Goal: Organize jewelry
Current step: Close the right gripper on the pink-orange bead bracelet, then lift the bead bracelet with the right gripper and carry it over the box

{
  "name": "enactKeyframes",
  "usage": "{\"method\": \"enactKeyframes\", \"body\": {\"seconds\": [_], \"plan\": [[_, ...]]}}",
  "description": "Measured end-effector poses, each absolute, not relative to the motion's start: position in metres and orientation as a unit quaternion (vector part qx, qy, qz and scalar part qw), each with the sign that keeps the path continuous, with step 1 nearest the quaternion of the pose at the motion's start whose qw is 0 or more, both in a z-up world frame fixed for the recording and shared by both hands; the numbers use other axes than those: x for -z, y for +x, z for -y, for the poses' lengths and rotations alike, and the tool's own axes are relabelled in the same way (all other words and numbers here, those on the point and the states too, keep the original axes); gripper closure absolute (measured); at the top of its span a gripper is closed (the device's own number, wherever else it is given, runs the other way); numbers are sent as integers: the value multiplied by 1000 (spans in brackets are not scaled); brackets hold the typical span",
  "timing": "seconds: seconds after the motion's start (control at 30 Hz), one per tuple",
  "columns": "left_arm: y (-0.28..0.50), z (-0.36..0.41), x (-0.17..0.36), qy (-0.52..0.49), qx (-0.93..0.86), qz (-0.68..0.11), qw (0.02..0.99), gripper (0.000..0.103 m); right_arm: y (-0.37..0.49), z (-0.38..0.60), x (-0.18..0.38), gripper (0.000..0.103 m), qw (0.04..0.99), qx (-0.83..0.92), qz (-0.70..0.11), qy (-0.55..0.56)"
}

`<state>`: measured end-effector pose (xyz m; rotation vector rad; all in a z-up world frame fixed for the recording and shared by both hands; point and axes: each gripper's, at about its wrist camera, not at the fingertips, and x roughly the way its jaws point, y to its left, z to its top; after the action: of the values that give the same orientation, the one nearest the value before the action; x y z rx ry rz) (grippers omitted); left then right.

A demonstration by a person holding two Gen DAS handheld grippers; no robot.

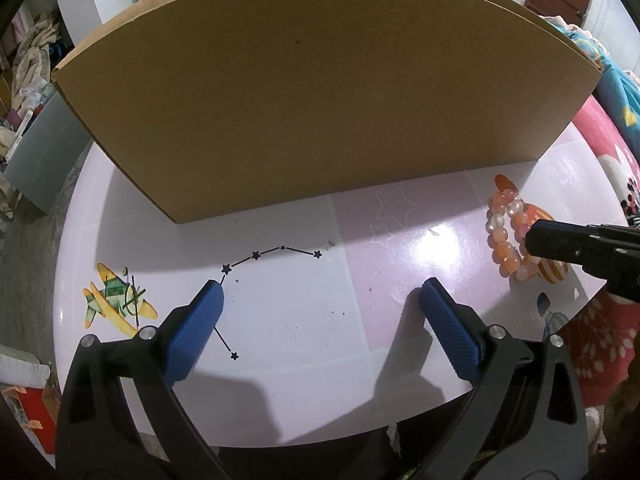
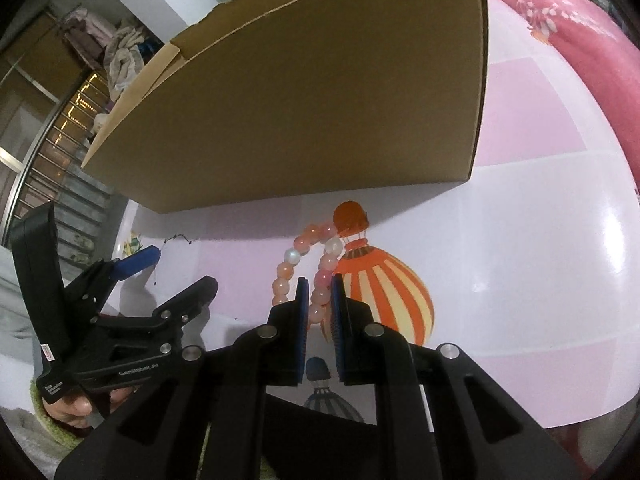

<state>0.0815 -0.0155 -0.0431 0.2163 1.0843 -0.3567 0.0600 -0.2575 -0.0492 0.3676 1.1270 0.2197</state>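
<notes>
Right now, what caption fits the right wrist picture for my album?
Right claw pinches a pink bead bracelet on the balloon-print table, before a cardboard box.

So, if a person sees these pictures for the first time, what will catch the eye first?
Probably the big cardboard box standing at the back of the table. Next, the pink bead bracelet at the table's right side, over a printed orange balloon, with the right gripper shut on it. The left gripper is open and holds nothing.
</notes>
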Motion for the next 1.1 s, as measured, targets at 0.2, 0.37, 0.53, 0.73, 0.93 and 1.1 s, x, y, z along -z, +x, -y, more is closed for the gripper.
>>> {"method": "enactKeyframes", "body": {"seconds": [0.2,0.37,0.53,0.73,0.93,1.1], "plan": [[83,17,44,104,170,-512,836,7,62,260,50,91,824,-106,-527,178],[86,18,44,103,168,-512,836,7,63,262,52,91,824,-109,-527,179],[88,18,44,102,168,-512,836,7,63,262,52,91,824,-112,-525,180],[81,12,33,80,194,-478,853,9,59,267,49,91,830,-105,-519,179],[77,23,17,32,305,-440,844,35,60,270,48,91,833,-106,-512,180],[77,54,19,52,365,-439,820,57,64,268,48,91,834,-113,-513,169]]}}
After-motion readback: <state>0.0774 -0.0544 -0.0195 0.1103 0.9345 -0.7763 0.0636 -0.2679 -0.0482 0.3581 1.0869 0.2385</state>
